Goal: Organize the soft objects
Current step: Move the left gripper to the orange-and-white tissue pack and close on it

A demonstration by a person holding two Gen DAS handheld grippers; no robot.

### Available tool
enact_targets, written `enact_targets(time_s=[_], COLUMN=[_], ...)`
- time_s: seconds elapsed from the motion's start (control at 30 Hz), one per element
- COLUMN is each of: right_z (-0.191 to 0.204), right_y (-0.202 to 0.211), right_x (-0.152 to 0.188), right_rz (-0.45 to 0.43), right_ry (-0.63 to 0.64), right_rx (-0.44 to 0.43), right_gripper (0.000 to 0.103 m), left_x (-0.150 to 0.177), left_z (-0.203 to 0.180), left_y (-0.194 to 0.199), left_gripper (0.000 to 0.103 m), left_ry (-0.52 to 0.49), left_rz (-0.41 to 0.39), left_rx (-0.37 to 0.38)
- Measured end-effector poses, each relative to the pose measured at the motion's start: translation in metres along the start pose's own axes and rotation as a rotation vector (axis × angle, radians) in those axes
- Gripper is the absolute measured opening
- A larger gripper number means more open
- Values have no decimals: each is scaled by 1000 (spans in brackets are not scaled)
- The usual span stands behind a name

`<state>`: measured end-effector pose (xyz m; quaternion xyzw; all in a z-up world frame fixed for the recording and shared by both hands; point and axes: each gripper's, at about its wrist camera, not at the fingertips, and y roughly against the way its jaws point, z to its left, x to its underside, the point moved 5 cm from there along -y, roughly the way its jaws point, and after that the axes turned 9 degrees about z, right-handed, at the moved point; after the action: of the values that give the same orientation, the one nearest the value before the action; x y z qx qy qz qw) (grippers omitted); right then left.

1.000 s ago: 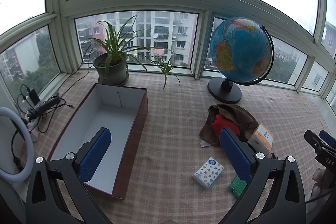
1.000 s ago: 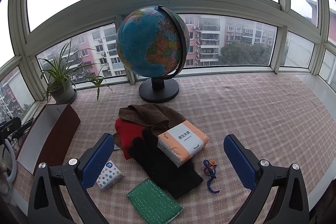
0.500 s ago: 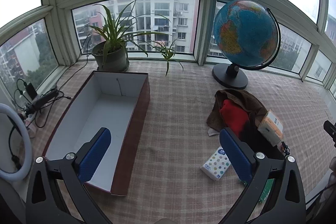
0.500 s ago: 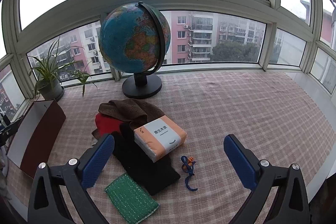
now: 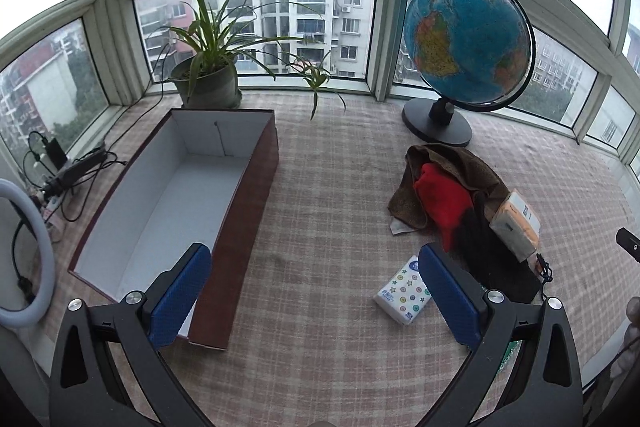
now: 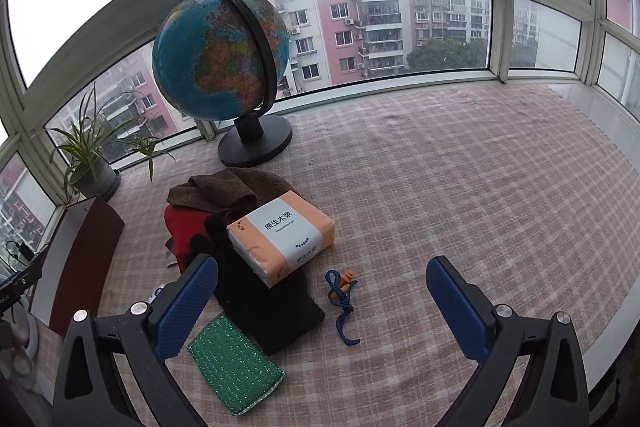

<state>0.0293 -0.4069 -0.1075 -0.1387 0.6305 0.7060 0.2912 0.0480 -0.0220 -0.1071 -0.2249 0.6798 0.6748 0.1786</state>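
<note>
An open brown box (image 5: pixel 168 203) with a white inside lies at the left on the checked cloth. To its right is a pile: brown towel (image 5: pixel 444 167), red cloth (image 5: pixel 442 203), black cloth (image 5: pixel 496 259) and an orange tissue pack (image 6: pixel 280 237). A small star-print tissue pack (image 5: pixel 404 289) lies in front. A green sponge (image 6: pixel 234 365) and a blue-orange cord (image 6: pixel 340 297) lie near the right gripper. My left gripper (image 5: pixel 316 295) is open and empty above the cloth. My right gripper (image 6: pixel 320 303) is open and empty above the pile's front.
A globe (image 5: pixel 466 43) on a black stand and a potted plant (image 5: pixel 208 83) stand by the windows. Cables and a power strip (image 5: pixel 68 171) lie at the far left beside a ring light (image 5: pixel 24 259). The box's brown end also shows in the right wrist view (image 6: pixel 80 259).
Both grippers have moved forward and a little higher over the cloth; the pile and globe have shifted left in the right wrist view. Both stay open. No object has moved.
</note>
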Motion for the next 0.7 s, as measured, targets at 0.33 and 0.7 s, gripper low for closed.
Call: enact_targets(time_s=[0.33, 0.7], right_z=[-19, -38], right_y=[-24, -43], right_x=[2, -14], right_rz=[83, 136], right_ry=[20, 83], right_rx=[-67, -126], right_gripper=[103, 103], left_x=[29, 42], left_z=[-27, -80], left_y=[-11, -17], left_gripper=[103, 102], left_ry=[8, 8], left_rz=[72, 83], left_rx=[6, 59])
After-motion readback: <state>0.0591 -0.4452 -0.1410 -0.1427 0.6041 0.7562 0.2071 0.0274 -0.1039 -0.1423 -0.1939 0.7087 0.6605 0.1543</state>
